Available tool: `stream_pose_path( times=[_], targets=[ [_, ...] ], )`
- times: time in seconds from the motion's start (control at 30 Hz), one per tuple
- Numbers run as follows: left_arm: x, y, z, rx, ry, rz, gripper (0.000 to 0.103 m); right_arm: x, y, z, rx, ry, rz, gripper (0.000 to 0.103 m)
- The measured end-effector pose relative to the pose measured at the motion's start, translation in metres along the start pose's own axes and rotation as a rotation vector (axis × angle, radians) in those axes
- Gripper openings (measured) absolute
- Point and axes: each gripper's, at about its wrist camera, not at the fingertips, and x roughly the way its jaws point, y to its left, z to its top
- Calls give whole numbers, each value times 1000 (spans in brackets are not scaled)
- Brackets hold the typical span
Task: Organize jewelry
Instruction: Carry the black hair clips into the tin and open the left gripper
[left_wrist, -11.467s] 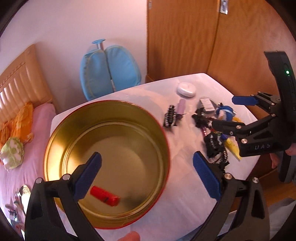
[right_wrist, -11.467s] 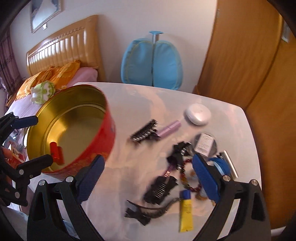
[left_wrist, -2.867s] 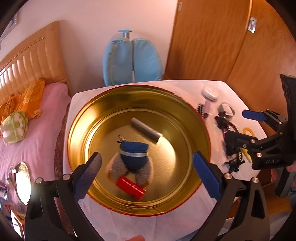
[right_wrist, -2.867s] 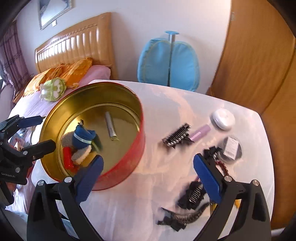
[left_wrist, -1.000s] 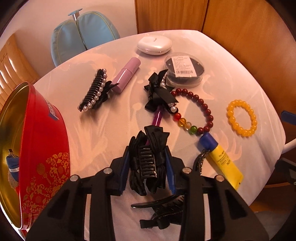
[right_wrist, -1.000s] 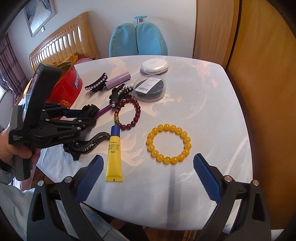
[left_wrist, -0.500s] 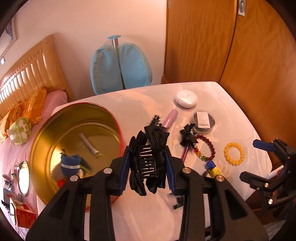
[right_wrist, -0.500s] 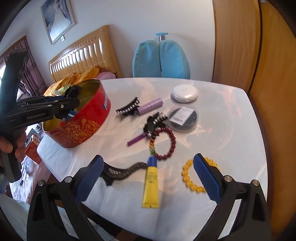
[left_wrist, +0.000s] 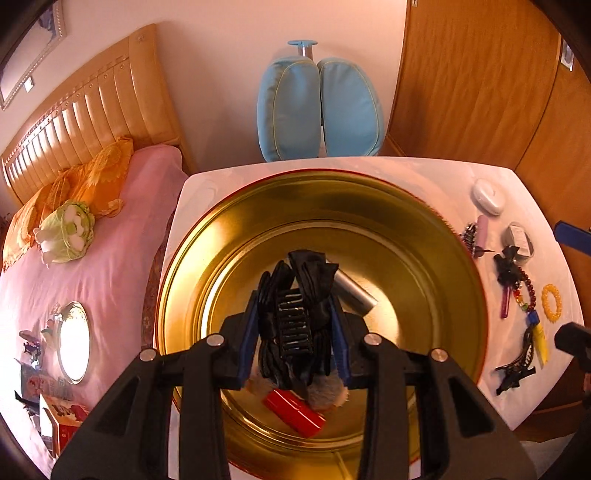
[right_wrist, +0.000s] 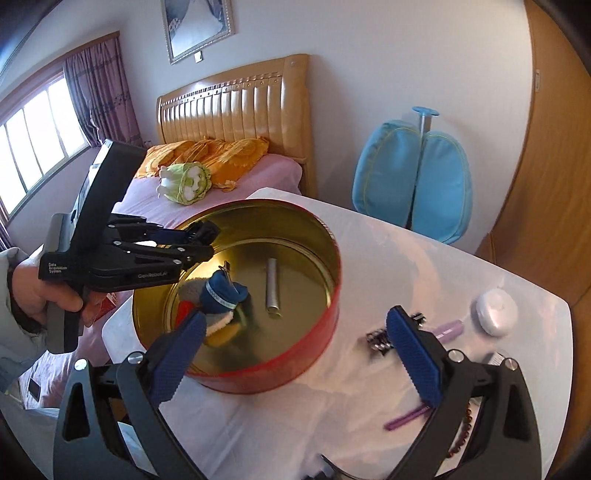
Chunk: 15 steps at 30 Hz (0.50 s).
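Observation:
My left gripper (left_wrist: 295, 328) is shut on a black hair clip (left_wrist: 291, 321) with a fabric bow and hangs over the open red tin (left_wrist: 406, 258). In the gold inside of the tin lie a silver tube (left_wrist: 356, 293), a red stick (left_wrist: 293, 411) and a fuzzy piece partly hidden behind the clip. In the right wrist view the left gripper (right_wrist: 205, 240) is over the tin's (right_wrist: 288, 376) far left rim, held by a hand. My right gripper (right_wrist: 293, 319) is open and empty, close to the tin's near right side. A blue scrunchie (right_wrist: 221, 291) lies inside.
Right of the tin on the white table lie a white compact (left_wrist: 487, 195), a pink lipstick (left_wrist: 482, 230), a round black case (left_wrist: 519, 238), a dark red bead bracelet (left_wrist: 528, 291), a yellow bracelet (left_wrist: 551, 306), a yellow tube (left_wrist: 539, 339) and black clips. A bed stands left; a blue chair behind.
My left gripper has carried the black clip leftward from above the table to above the tin. My right gripper has swung left toward the tin, and the bracelets have left its view.

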Motion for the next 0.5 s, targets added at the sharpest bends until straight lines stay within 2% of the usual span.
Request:
stream_pose_path(
  times=[0.17, 0.33, 0.4, 0.5],
  targets=[
    [28, 20, 1, 59, 53, -48, 36, 55, 29, 13, -16, 106, 4, 99],
    [43, 32, 1, 66, 78, -78, 40, 72, 39, 14, -14, 155, -14, 99],
    [43, 34, 3, 68, 67, -76, 63, 71, 41, 14, -20, 160, -24, 99],
    [40, 34, 6, 64, 43, -72, 78, 69, 40, 15, -21, 158, -36, 99]
  ],
)
